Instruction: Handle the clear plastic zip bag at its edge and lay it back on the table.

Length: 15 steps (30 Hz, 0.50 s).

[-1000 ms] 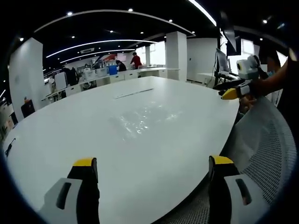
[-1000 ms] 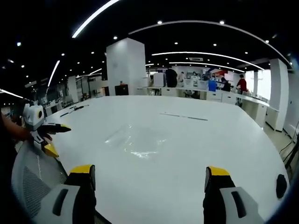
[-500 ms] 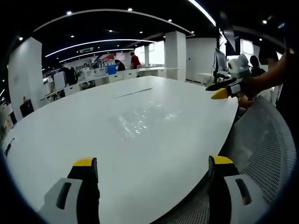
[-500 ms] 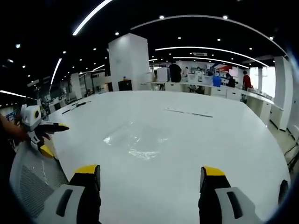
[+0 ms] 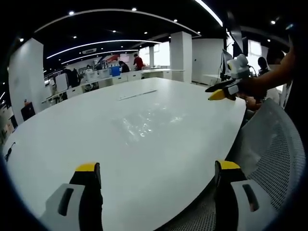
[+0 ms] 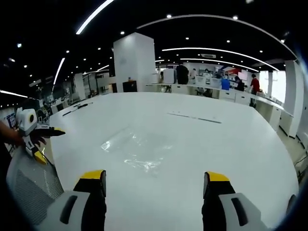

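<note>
A clear plastic zip bag (image 5: 149, 120) lies flat on the big white table (image 5: 67, 120), faint and glossy, ahead of both grippers. My left gripper (image 5: 158, 166) is open near the table's edge, nothing between its yellow-tipped jaws. At the right of that view the right gripper (image 5: 210, 94) hovers over the table edge in a person's hand, jaws apart. In the right gripper view the bag (image 6: 137, 150) lies just beyond my open right gripper (image 6: 154, 175), apart from it. The left gripper (image 6: 52, 146) shows at the far left, open, over the table (image 6: 231, 139).
A grey mesh chair back (image 5: 269, 144) stands at the table's edge between the grippers, also the chair back (image 6: 31, 180). A thin strip (image 5: 138, 96) runs along the table's middle. Desks, a white column (image 6: 134, 65) and people stand far behind.
The right gripper has moved forward over the table, closer to the bag; in the left gripper view it slid left and slightly up. The left gripper and the bag have stayed put.
</note>
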Motion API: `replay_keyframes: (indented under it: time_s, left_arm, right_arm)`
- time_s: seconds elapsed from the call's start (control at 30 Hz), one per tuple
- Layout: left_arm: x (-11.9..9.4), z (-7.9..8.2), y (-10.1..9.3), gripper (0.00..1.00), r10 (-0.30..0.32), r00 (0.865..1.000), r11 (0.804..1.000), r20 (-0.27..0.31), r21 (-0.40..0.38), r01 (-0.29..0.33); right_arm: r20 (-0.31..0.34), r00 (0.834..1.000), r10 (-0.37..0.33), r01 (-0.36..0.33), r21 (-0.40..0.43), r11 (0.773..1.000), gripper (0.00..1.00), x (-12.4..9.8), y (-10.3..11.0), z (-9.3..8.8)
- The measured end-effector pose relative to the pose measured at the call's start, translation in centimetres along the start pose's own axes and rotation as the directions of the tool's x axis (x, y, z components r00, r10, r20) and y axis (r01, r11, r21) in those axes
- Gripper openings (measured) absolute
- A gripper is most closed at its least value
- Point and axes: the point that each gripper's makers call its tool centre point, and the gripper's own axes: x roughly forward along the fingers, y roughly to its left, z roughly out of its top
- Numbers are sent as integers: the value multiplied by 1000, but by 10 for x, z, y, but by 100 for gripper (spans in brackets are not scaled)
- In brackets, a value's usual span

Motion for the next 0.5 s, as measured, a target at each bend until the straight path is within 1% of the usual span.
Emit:
replay_keyframes:
  time_s: [0.27,0.5]
  left_arm:
    - [0,-2,1,99,-3,1000,1000,-4,-2,3]
    - [0,-4,1,98,-3,1000,1000,-7,-2,3]
  right_arm:
    - [-16,1000,3,-3,1,1000,78,13,-10,-2]
    - [-37,999,-3,3,1,1000,72,24,-13,-4]
